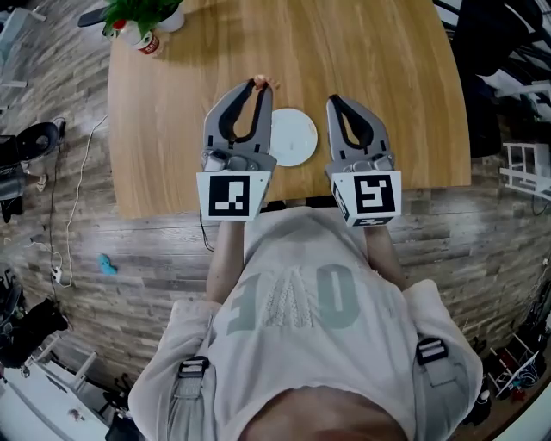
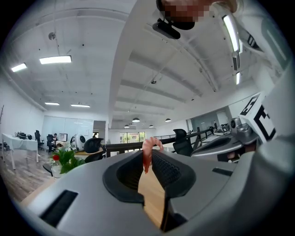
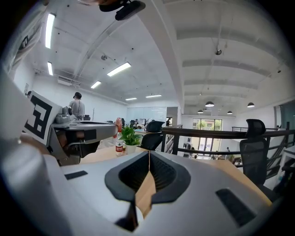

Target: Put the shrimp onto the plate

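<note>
1. Right gripper [image 1: 334, 101]: fingers clenched together, nothing between them, just right of the plate [image 1: 297, 138].
2. Left gripper [image 1: 256, 88]: fingers grasping the shrimp [image 2: 148, 156] at their tips.
3. Plate sits on the tabletop [image 1: 387, 77] between both grippers.
4. Shrimp is off the plate, showing beyond its far-left rim.
5. Potted plant [image 1: 138, 17] is at the far-left corner.

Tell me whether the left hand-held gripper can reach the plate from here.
Probably yes. The left hand-held gripper, shut on the shrimp, sits right beside the plate, and nothing stands between them.
</note>
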A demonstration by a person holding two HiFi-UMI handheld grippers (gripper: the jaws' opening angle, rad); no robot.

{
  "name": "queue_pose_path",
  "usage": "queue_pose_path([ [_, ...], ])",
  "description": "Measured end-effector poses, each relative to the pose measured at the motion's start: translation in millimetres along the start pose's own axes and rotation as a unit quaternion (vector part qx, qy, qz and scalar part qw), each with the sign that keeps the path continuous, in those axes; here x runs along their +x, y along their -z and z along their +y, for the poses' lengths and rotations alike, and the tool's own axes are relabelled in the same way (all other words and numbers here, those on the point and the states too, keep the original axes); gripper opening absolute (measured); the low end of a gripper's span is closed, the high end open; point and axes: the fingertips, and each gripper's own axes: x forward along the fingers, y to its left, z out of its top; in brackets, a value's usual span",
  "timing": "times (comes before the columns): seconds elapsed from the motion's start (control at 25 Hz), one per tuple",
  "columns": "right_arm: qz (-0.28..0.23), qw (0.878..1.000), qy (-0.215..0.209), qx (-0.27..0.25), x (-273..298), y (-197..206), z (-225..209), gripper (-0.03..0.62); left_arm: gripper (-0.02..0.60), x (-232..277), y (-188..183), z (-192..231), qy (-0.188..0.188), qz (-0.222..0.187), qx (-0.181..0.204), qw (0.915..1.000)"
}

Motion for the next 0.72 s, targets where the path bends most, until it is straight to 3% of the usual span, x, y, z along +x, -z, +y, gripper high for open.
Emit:
queue_pose_path([
  [0.16,0.0,1.0,0.0,0.006,2,3,-9,0.02,0.063,11,15,-12,0.019,0.036,0.019,0.999],
  [0.32,0.003,1.0,0.007,0.009,6,5,-15,0.02,0.064,20,34,-14,0.021,0.047,-0.007,0.9986],
  [0.44,0.006,1.0,0.015,0.011,7,5,-18,0.021,0.064,29,65,-22,0.041,0.085,-0.001,0.9956],
  [0.6,0.016,0.999,0.025,0.02,4,11,-25,0.021,0.064,38,129,-37,0.071,0.185,-0.063,0.9781],
  [0.72,0.027,0.999,0.035,0.026,-1,17,-29,0.021,0.064,35,166,-51,0.089,0.245,-0.076,0.9626],
])
